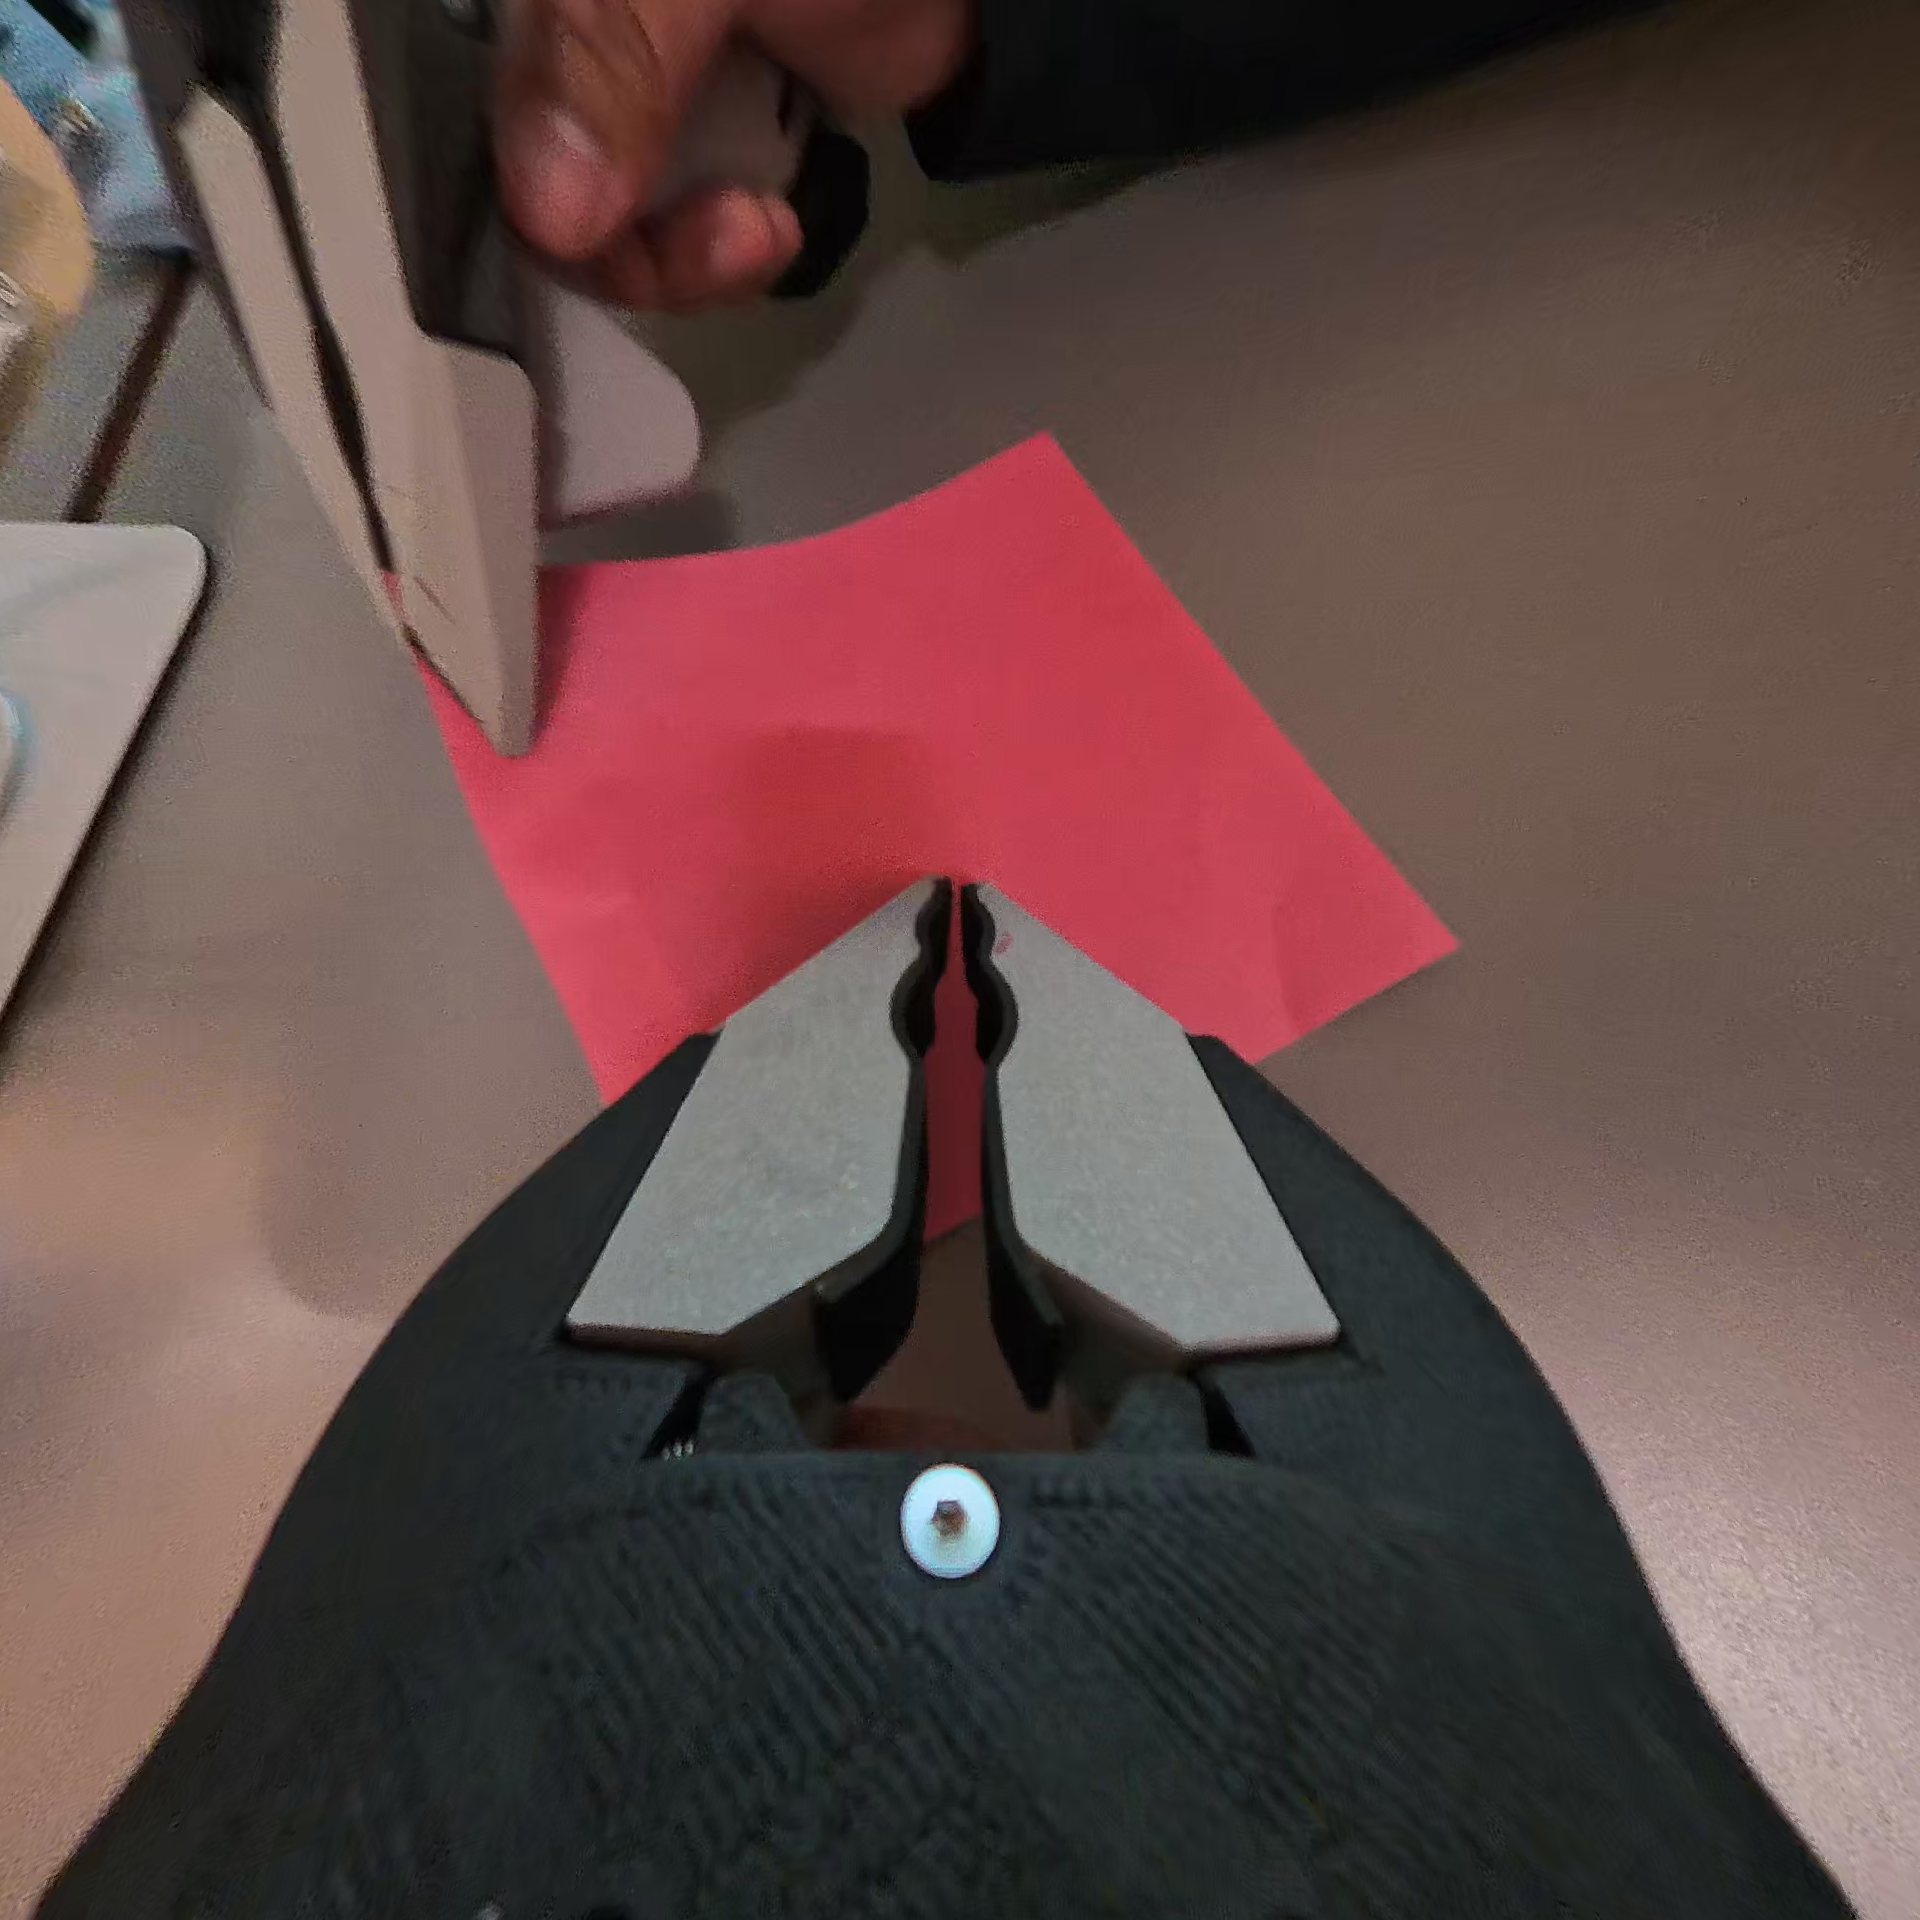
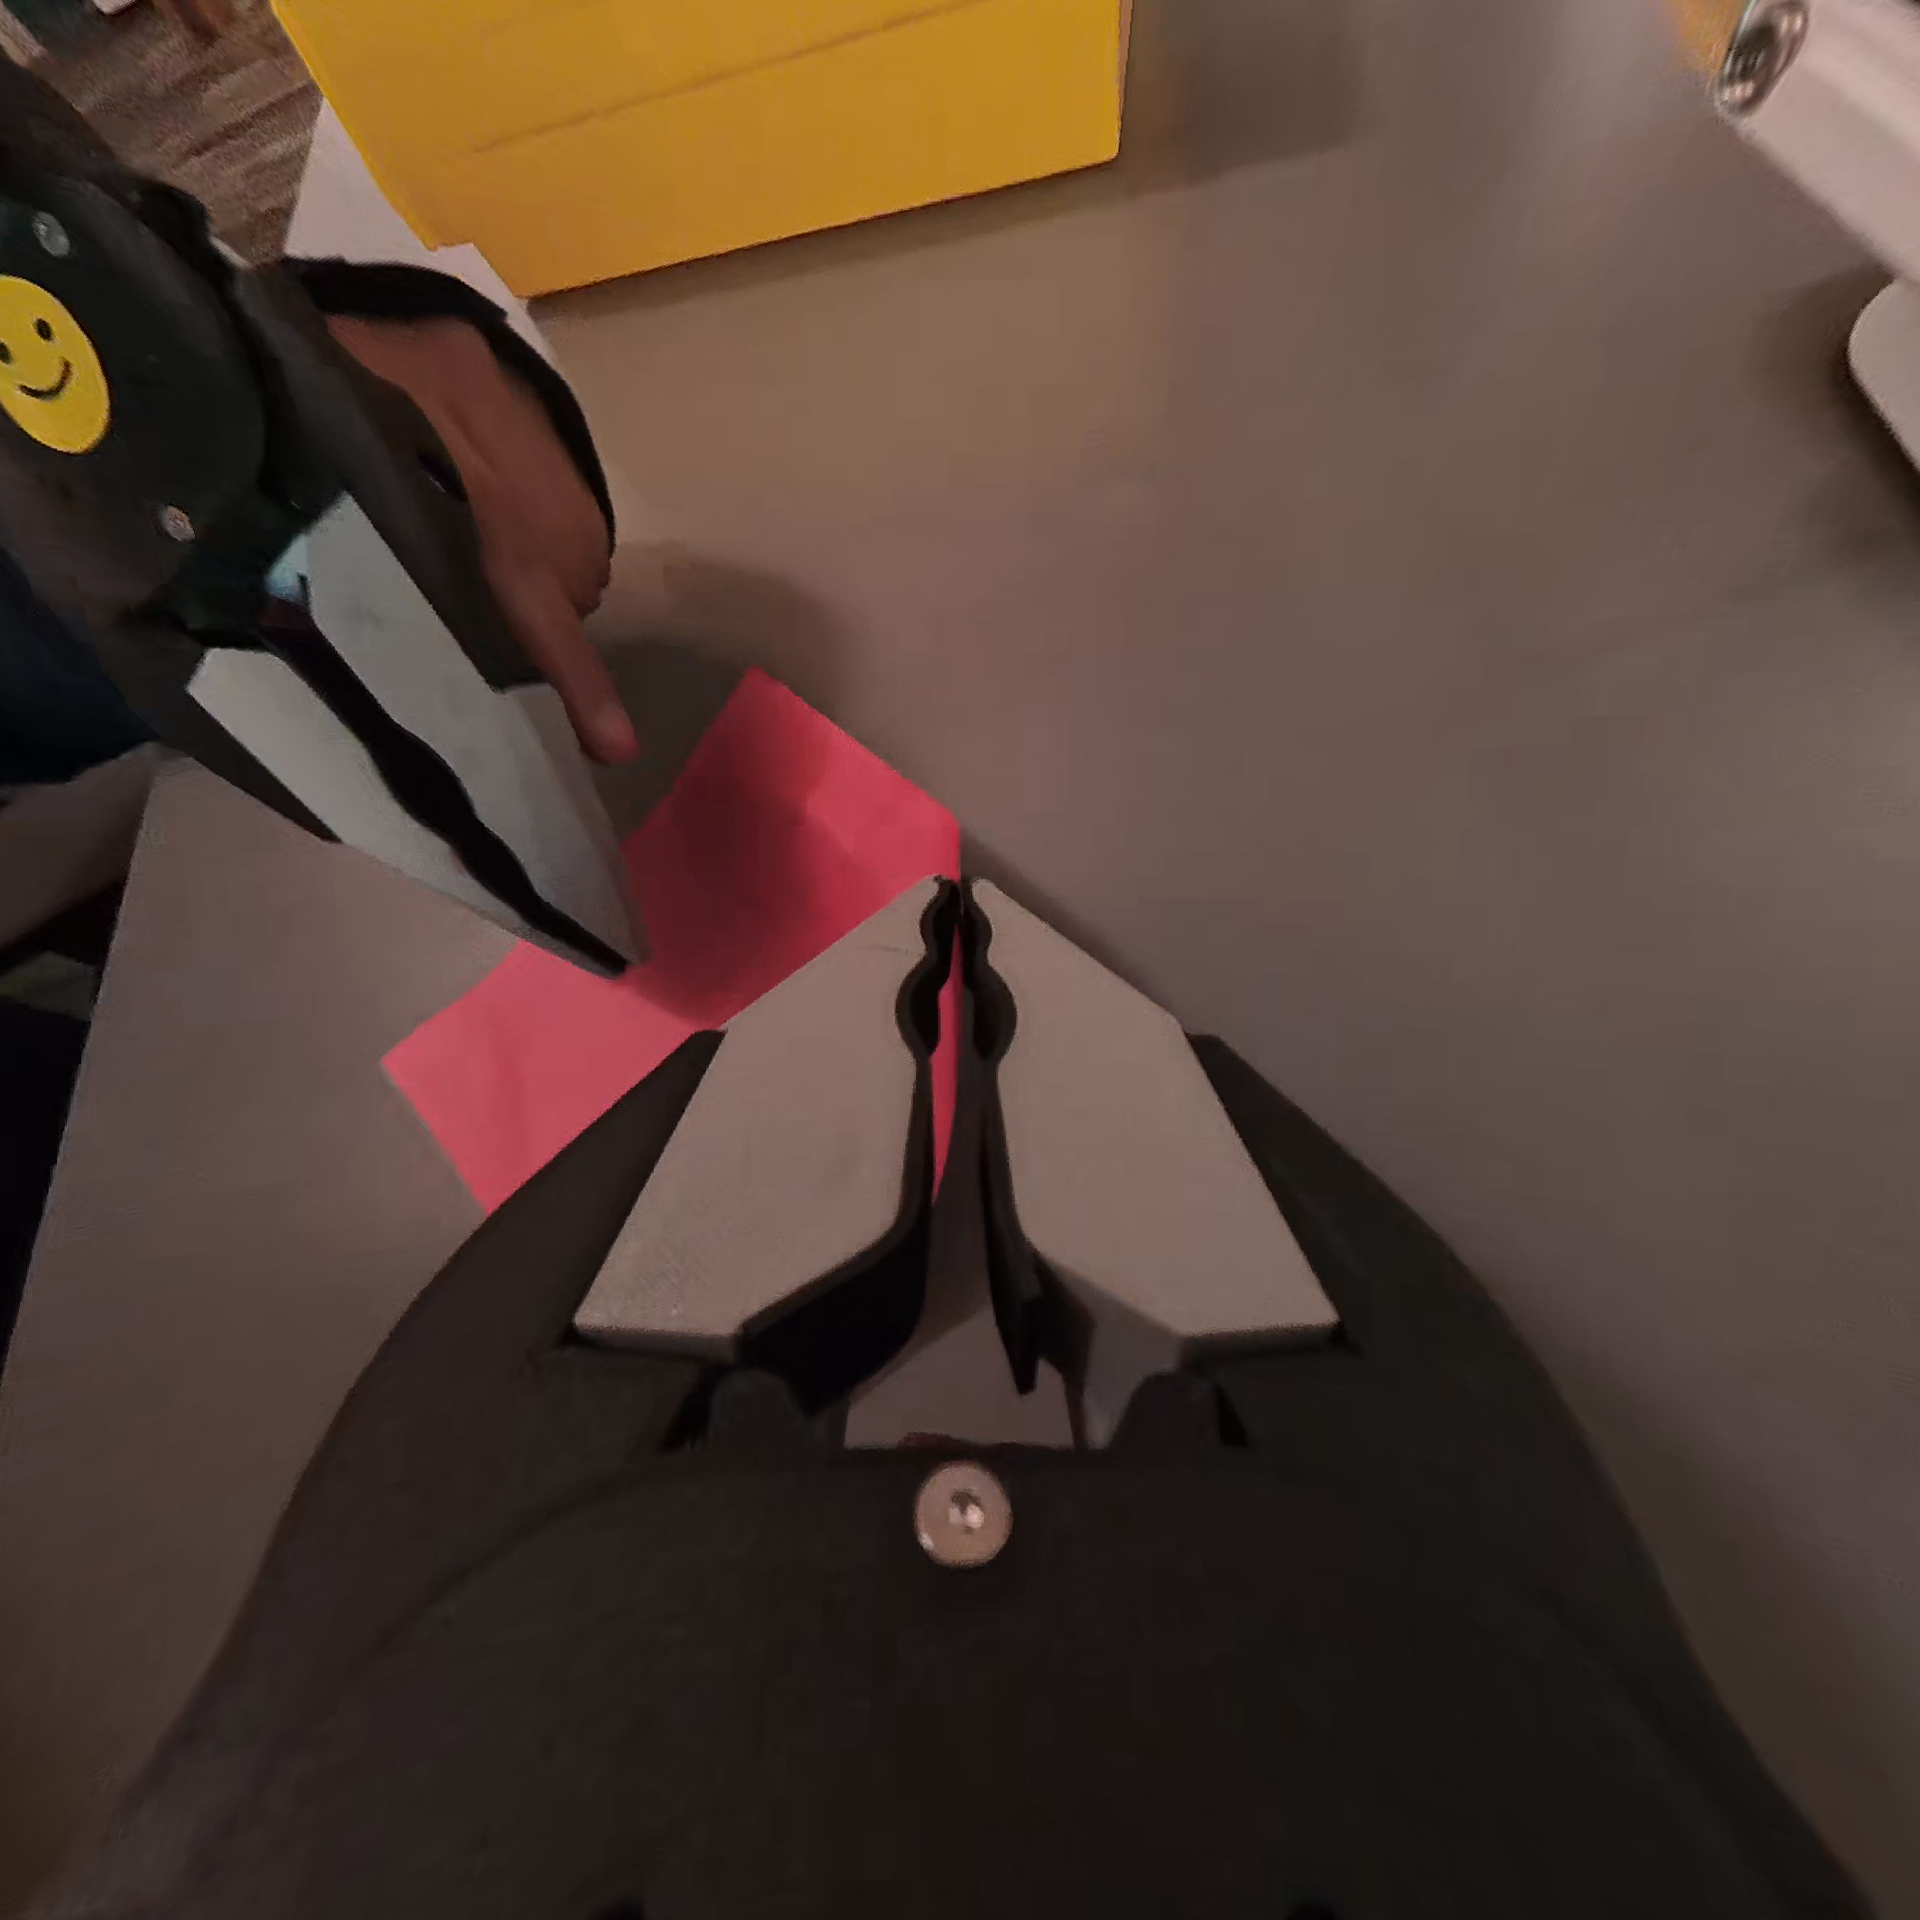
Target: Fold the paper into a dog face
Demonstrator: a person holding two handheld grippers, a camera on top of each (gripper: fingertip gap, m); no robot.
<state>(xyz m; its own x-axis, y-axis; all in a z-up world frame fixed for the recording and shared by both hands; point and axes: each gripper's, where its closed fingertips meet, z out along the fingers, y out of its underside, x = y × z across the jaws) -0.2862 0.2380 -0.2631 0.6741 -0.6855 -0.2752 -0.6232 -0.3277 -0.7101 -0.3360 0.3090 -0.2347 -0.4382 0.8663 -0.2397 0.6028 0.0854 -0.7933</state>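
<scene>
Left hand-held gripper (image 1: 956, 888): jaws closed to a thin slit, tips angled downward. Right hand-held gripper (image 2: 956, 883): jaws likewise nearly meeting, pointed downward. Hand (image 1: 665, 156) wraps the right unit's handle; left-unit hand (image 2: 520, 520) extends one finger.

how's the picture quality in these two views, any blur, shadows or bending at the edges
Left wrist view: the red paper is fairly sharp; the other hand-held gripper and the hand top left are blurred; a soft shadow darkens the paper's middle. Right wrist view: dimmer and softer overall, the yellow box bowed by the wide-angle lens.
</scene>
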